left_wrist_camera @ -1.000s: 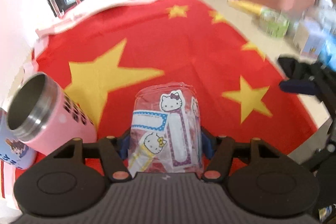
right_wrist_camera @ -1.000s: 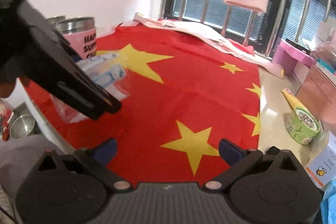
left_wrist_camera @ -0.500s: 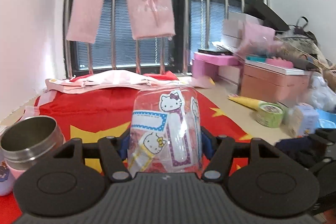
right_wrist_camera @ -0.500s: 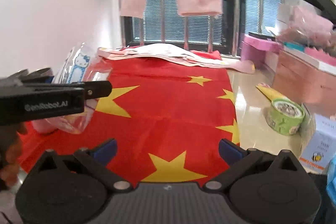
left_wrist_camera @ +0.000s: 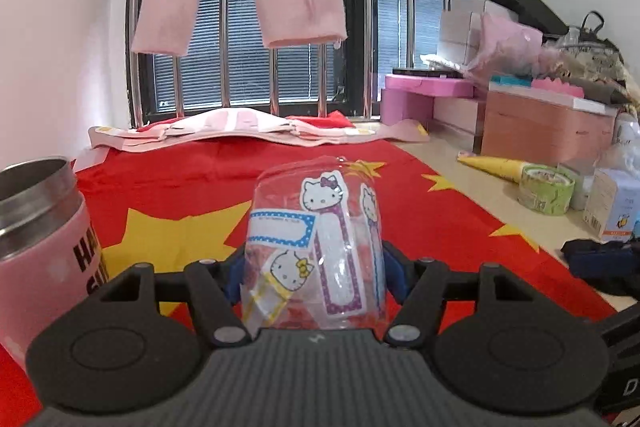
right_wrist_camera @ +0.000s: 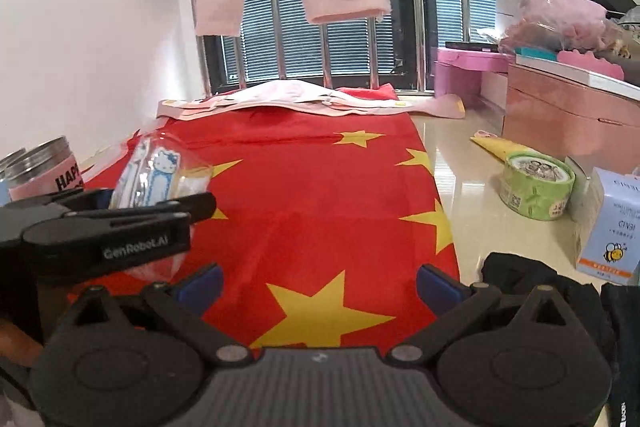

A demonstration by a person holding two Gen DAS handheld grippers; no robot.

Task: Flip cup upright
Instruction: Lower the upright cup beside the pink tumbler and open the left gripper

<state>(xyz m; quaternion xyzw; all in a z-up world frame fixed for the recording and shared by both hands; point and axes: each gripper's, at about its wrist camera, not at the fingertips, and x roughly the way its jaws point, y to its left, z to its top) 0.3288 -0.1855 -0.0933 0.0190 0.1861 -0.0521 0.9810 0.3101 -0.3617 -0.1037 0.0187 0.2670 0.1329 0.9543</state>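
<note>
red starred cloth (left_wrist_camera: 208,187) beneath left gripper (left_wrist_camera: 314,269) pinching clear stickered cup (left_wrist_camera: 316,251).

A white wall (left_wrist_camera: 60,27) stands left of a barred window (left_wrist_camera: 360,27) with closed blinds. Pink storage boxes (left_wrist_camera: 548,131) line a glossy beige floor (right_wrist_camera: 472,195).

Bright, even daylight; sharp focus; strong fisheye bending at edges.

cup (left_wrist_camera: 316,251) between left gripper (left_wrist_camera: 314,269) fingers, tumbler (left_wrist_camera: 40,239) to its left
</note>
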